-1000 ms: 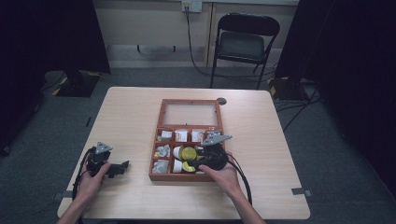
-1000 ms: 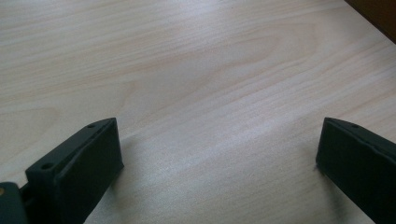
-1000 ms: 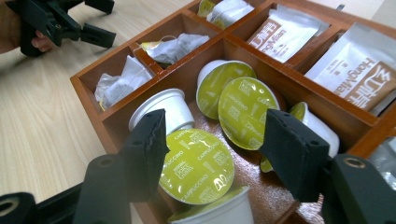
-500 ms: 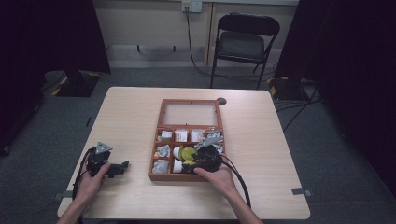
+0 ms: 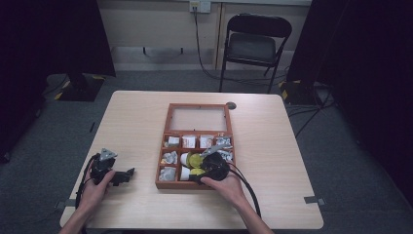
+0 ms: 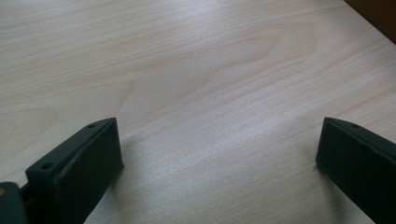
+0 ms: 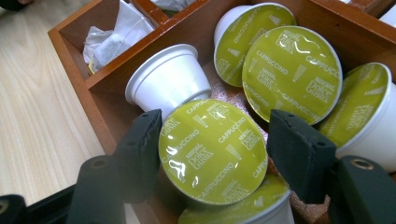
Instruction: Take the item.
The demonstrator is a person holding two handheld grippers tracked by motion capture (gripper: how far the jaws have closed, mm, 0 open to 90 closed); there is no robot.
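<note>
Between the two black jaws of the right gripper [image 7: 212, 151], in the right gripper view, sits a capsule [image 7: 212, 151] with a green lid; both jaws press on its rim, grasping it, and they have just been opening slightly. Just below it lies another green-lidded capsule [image 7: 238, 207]. Just beyond the left jaw stands an upturned white capsule [image 7: 166, 84], and farther off, past the right jaw, lie more capsules [image 7: 292, 72] in the same compartment of the wooden box [image 7: 74, 70]. Beyond the divider lies a tea sachet [image 7: 114, 35]. Well apart to the left in the high view, the left gripper [image 5: 119, 176] rests on the table [image 6: 196, 70], jaws spread wide and released.
</note>
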